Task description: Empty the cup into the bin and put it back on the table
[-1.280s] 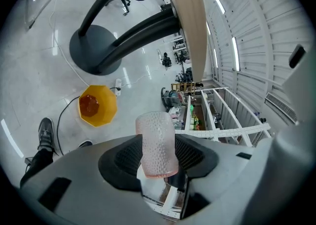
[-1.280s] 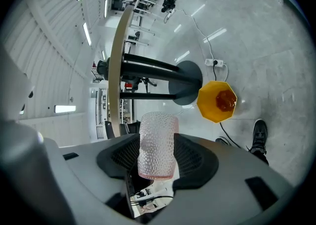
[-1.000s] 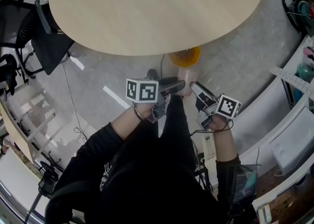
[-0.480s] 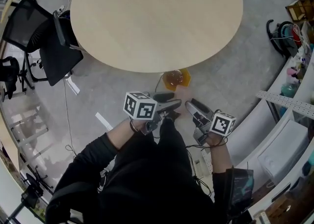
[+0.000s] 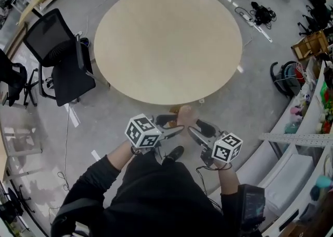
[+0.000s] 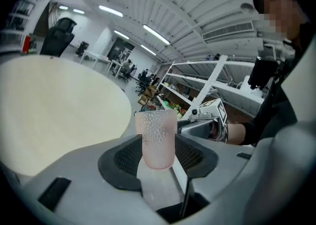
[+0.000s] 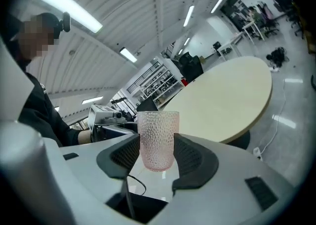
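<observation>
A pink dimpled cup [image 5: 183, 114] stands upright in the air between my two grippers, just in front of the near edge of the round wooden table [image 5: 166, 38]. My left gripper [image 5: 176, 126] comes at it from the left and my right gripper [image 5: 193, 129] from the right. In the left gripper view the cup [image 6: 158, 137] sits between the dark pads, with the right gripper behind it. In the right gripper view the cup [image 7: 158, 139] is likewise clasped between the pads. It looks empty. No bin shows.
A black office chair [image 5: 60, 59] stands left of the table. White shelving [image 5: 296, 137] runs along the right, with a vacuum and cables [image 5: 286, 77] on the floor. A power strip [image 5: 250, 20] lies beyond the table. My legs and shoe [image 5: 174, 154] are below the grippers.
The head view has pulled back and taken in the whole table. Both grippers stay on the cup. The orange bin under the table's edge has gone out of sight.
</observation>
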`<state>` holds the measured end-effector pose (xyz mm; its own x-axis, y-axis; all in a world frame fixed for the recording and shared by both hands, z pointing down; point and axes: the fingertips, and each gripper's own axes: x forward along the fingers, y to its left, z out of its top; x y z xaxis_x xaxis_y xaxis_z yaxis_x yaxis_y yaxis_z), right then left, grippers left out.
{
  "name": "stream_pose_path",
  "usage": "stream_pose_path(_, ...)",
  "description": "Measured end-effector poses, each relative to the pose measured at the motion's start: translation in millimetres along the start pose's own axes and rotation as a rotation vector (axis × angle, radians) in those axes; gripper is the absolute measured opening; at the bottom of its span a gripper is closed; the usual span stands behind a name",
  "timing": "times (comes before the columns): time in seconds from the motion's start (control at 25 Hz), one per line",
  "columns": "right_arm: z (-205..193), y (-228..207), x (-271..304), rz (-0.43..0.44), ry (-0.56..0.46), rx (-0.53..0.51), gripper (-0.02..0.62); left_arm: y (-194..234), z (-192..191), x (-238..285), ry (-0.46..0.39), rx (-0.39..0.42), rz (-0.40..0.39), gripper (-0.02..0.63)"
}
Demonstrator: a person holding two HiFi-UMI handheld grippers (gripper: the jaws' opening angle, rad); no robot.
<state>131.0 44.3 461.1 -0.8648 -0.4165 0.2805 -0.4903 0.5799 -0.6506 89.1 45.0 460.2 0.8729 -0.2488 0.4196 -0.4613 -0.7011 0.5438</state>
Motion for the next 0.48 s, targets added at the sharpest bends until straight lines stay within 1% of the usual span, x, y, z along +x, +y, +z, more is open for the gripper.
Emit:
stream_pose_path(0.08, 12.8, 9.9, -0.4, -0.004, 0.002, -0.098, 0.219, -5.8, 13.4, -7.4, -0.005, 0.109, 0.036, 0.219)
stream_pose_path(0.16, 24.6, 16.9, -1.6, -0.009, 0.006, -0.197, 0.219, -10.2, 24.5, -12.0, -0.013, 0.189, 0.063, 0.219)
stream_pose_path(0.32, 44.5, 23.2, 3.9, -0.022, 0.03, -0.37, 0.219, -6.3, 38.3, -17.3, -0.027, 0.28, 0.109, 0.219)
stream_pose_path(0.48, 58.8, 25.9, 29.7, -0.061, 0.066, -0.496, 0.219, 14.9, 49.5, -30.3, -0.023, 0.375, 0.164, 0.219)
